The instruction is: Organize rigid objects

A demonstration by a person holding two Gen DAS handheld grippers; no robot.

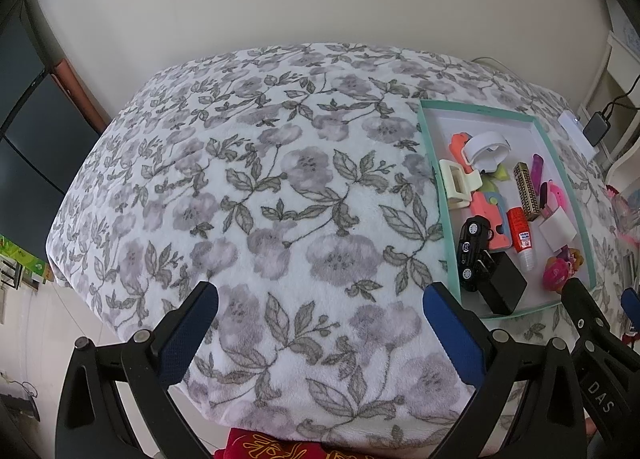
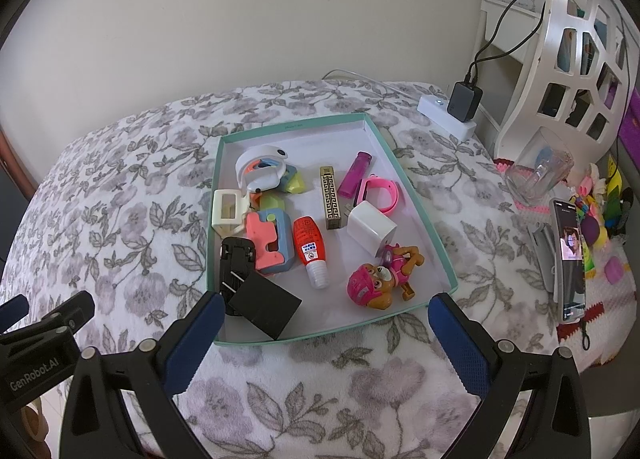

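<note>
Both claws hang over a tabletop draped in a floral cloth [image 1: 280,187], jaws spread wide and holding nothing. The left claw [image 1: 320,299] has only bare cloth between its blue pads; the tray [image 1: 430,163] lies ahead and to its right, with the right claw's tips just beyond its right finger. The right claw [image 2: 326,309] faces the tray's near edge, which falls between its fingers. Closest to it in the tray, toward its left finger, sits a black charger [image 2: 266,309] touching a black toy car [image 2: 238,255]. Toward its right finger lies a pink pup figure [image 2: 380,279]. Farther ahead are a red bottle [image 2: 310,249], a white charger [image 2: 370,227], a gold patterned bar [image 2: 330,197], a purple lighter [image 2: 355,174], a pink band [image 2: 380,197], a cream clip [image 2: 228,211] and a white round gadget [image 2: 260,167]. Well right of the right claw, outside the tray, a phone [image 2: 570,259] stands upright near a clear cup [image 2: 538,165].
</note>
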